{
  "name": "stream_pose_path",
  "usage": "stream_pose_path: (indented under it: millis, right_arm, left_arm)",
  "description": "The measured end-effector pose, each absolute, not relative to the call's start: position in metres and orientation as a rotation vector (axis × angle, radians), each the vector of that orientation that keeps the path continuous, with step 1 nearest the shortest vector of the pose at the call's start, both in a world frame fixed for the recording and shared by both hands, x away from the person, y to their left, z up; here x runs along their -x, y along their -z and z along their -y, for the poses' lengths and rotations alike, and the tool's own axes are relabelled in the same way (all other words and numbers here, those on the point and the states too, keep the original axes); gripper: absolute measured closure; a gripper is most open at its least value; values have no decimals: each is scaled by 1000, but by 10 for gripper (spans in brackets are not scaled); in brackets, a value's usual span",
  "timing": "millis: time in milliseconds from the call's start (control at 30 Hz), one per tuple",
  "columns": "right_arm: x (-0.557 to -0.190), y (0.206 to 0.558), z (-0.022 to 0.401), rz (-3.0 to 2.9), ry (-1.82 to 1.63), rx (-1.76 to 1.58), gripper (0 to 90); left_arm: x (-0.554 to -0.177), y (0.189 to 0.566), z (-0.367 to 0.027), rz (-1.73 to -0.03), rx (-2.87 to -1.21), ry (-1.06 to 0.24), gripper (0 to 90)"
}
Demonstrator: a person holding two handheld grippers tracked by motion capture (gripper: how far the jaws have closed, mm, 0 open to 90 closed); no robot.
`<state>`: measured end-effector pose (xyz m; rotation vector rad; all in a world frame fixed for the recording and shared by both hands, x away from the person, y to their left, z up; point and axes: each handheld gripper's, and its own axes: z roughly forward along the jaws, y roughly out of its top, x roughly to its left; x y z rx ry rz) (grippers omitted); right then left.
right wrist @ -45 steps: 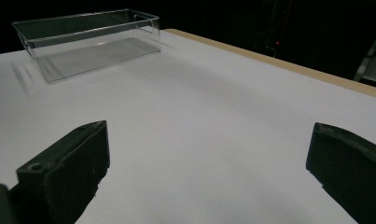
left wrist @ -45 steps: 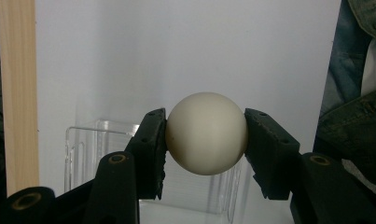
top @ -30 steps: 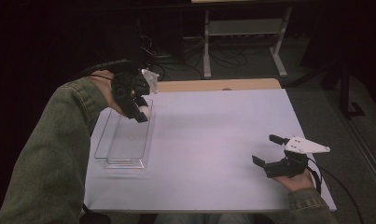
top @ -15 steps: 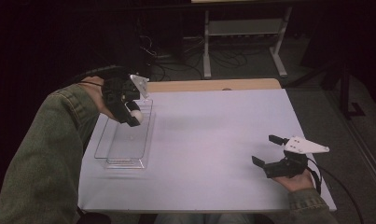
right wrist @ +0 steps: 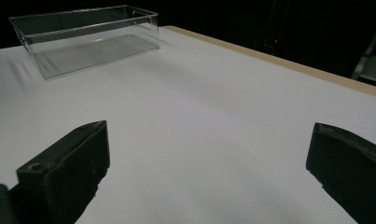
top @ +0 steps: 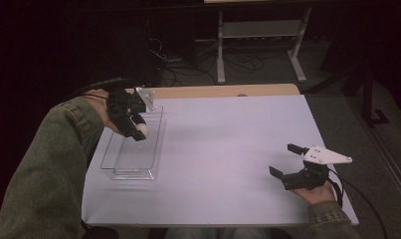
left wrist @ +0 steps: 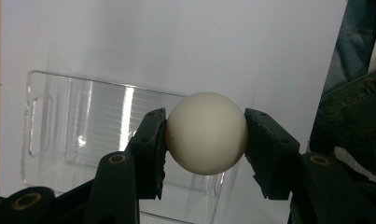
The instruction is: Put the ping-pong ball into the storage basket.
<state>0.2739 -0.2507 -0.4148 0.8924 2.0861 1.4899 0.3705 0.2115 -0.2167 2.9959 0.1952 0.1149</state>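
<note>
The white ball point(left wrist: 206, 133) hides part of the clear bin point(left wrist: 83, 126).

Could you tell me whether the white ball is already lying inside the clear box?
No, the left tongs hold the ball above the box.

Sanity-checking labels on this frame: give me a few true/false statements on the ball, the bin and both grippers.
1. The left gripper has its fingers shut on the white ball. True.
2. The ball already lies on the floor of the clear bin. False: it is held above the bin, with nothing inside the bin.
3. The right gripper is open and holds nothing. True.
4. The right gripper hangs over the bin. False: it sits at the near right of the white table, far from the bin.
5. The bin stands at the table's left side. True.
</note>
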Motion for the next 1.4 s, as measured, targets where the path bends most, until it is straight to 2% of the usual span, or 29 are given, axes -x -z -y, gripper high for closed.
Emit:
stream_pose_path:
  millis: [1400]
  right_arm:
    - [-273, 415, 251, -2090, -1476, -888, 0]
  left_arm:
    - [-374, 276, -228, -251, -2990, -15, 504]
